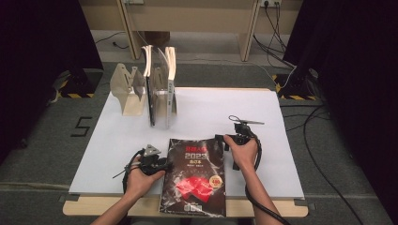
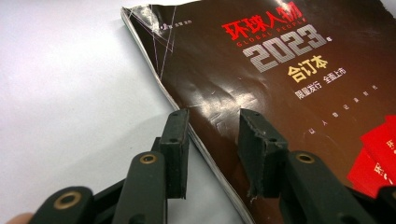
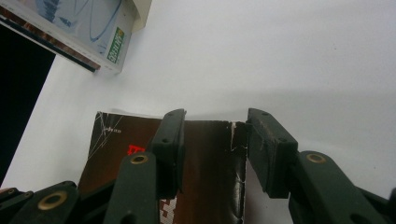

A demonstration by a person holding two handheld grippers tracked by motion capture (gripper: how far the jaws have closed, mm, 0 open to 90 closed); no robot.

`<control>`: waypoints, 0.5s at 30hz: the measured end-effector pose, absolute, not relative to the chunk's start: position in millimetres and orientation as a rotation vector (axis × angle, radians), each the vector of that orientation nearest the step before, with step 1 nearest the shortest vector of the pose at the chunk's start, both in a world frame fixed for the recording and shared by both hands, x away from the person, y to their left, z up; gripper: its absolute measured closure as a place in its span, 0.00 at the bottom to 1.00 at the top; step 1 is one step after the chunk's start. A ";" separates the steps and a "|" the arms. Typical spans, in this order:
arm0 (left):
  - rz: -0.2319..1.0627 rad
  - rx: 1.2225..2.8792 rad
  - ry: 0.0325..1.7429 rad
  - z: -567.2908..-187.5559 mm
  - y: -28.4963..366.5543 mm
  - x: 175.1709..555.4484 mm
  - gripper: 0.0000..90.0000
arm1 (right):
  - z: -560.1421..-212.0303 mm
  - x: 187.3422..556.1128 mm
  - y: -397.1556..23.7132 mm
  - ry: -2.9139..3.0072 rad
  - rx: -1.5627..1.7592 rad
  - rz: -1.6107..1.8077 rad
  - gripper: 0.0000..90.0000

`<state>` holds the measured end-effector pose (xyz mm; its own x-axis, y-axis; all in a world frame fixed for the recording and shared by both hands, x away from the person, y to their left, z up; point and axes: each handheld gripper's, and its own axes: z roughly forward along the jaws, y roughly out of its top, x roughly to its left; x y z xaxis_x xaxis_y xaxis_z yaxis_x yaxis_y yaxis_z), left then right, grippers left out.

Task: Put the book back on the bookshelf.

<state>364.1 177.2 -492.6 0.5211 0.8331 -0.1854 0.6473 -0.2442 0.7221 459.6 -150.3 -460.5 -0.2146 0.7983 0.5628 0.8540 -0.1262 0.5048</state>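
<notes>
magazine (image 1: 196,176) lies flat with both grippers' jaws apart, the left gripper (image 2: 212,140) straddling its spine edge, the right gripper (image 3: 212,149) its top corner. pinching just the cover could tear that already cracked corner.

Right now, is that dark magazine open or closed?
Closed. The magazine lies flat on the white table with its front cover up, the title showing.

One magazine (image 1: 196,176), two grippers, one rack (image 1: 127,89).
</notes>
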 end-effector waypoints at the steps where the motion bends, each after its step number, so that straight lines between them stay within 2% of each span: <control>1: 0.301 1.979 1.208 -492.7 177.1 364.0 0.71 | -460.8 458.6 -150.6 -2.027 -1.927 -1.267 0.65; 9: 0.302 1.966 1.211 -493.4 176.9 363.1 0.71 | -480.8 453.9 -154.8 -2.000 -1.899 -1.161 0.66; 15: 0.305 1.969 1.208 -493.4 176.9 362.9 0.71 | -474.5 449.4 -152.5 -2.033 -1.873 -1.165 0.69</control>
